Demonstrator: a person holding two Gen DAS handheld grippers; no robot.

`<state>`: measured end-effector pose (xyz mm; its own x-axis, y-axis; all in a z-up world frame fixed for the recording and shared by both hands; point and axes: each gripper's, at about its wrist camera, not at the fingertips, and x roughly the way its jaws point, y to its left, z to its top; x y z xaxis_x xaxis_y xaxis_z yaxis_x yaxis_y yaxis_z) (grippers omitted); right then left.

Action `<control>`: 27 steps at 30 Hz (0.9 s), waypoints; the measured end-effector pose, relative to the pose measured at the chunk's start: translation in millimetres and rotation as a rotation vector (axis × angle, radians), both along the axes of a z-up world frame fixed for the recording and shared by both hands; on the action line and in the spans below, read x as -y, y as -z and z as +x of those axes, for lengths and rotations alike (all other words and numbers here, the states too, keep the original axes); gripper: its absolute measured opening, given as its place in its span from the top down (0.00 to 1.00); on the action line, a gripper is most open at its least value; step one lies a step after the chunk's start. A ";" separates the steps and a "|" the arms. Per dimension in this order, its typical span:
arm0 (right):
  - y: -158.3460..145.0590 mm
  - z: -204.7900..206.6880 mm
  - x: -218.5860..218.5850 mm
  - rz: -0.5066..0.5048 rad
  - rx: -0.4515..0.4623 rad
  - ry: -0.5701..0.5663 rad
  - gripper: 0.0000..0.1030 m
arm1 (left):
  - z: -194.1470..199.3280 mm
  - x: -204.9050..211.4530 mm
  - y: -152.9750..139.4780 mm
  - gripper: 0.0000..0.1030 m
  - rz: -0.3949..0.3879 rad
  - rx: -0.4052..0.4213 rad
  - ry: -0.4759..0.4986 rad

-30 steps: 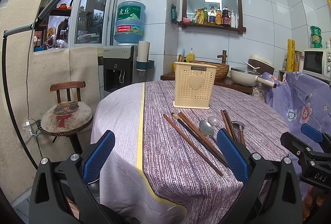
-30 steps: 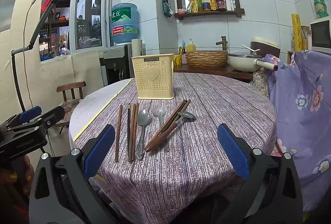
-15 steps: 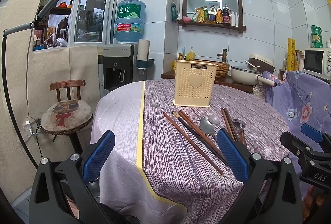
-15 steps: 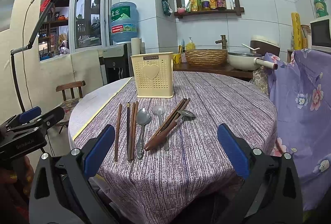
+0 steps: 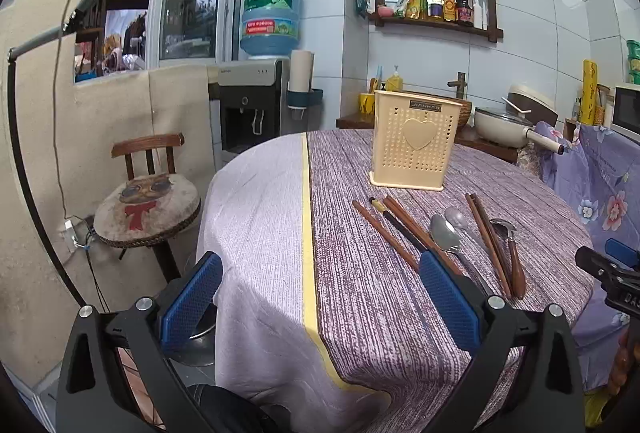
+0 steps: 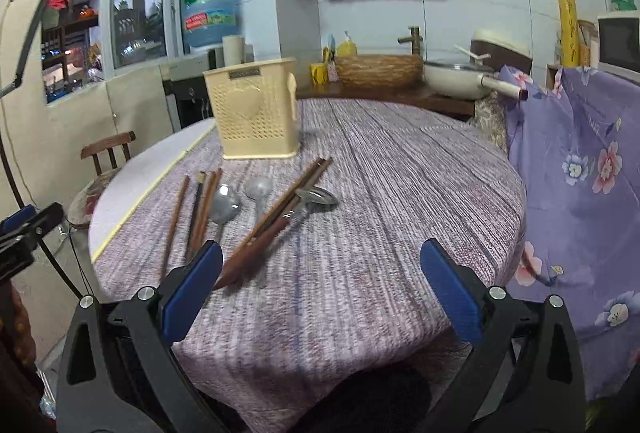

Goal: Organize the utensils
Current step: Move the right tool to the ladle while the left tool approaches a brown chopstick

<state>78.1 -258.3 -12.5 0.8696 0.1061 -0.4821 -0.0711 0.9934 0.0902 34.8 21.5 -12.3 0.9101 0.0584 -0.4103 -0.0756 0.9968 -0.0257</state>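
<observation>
1. Since half a second ago the right gripper (image 6: 320, 293) has pushed in over the table edge, so the utensils sit larger and lower in its view; the left gripper (image 5: 320, 297) has barely shifted.
2. Both grippers hover above the near rim with their blue-padded fingers spread wide and nothing between them.
3. Lying flat on the purple striped tablecloth (image 5: 360, 293) are loose brown chopsticks (image 6: 200, 205), two metal spoons (image 6: 226, 203) side by side, and a crossed pair of chopsticks over a wooden-handled spoon (image 6: 312, 197).
4. Behind them the cream utensil holder (image 6: 258, 113) with a heart on its front stands upright, apart from the row.
5. Around the table: a white tiled wall, a water dispenser (image 5: 252, 105) with a blue bottle, a wooden chair (image 5: 148, 193) and a flowered purple cloth (image 6: 580, 161).
</observation>
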 end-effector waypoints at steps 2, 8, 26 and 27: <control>4.1 18.2 6.5 0.015 -0.060 -0.017 0.05 | 8.8 -2.7 0.8 0.05 -0.007 -0.027 0.000; 14.0 77.2 9.6 0.166 -0.255 -0.047 0.05 | 43.6 1.5 4.1 0.05 -0.040 -0.140 0.041; 29.5 135.3 -15.4 -0.001 -0.438 -0.060 0.25 | 78.7 21.7 9.0 0.05 -0.005 -0.211 0.102; 29.8 135.8 -11.8 -0.030 -0.442 -0.054 0.25 | 80.0 21.0 9.8 0.05 -0.004 -0.217 0.101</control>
<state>214.0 -246.5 -42.2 0.5729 0.1265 -0.8098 -0.0844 0.9919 0.0952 114.8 0.5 -22.1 0.8019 -0.0308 -0.5966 0.0204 0.9995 -0.0242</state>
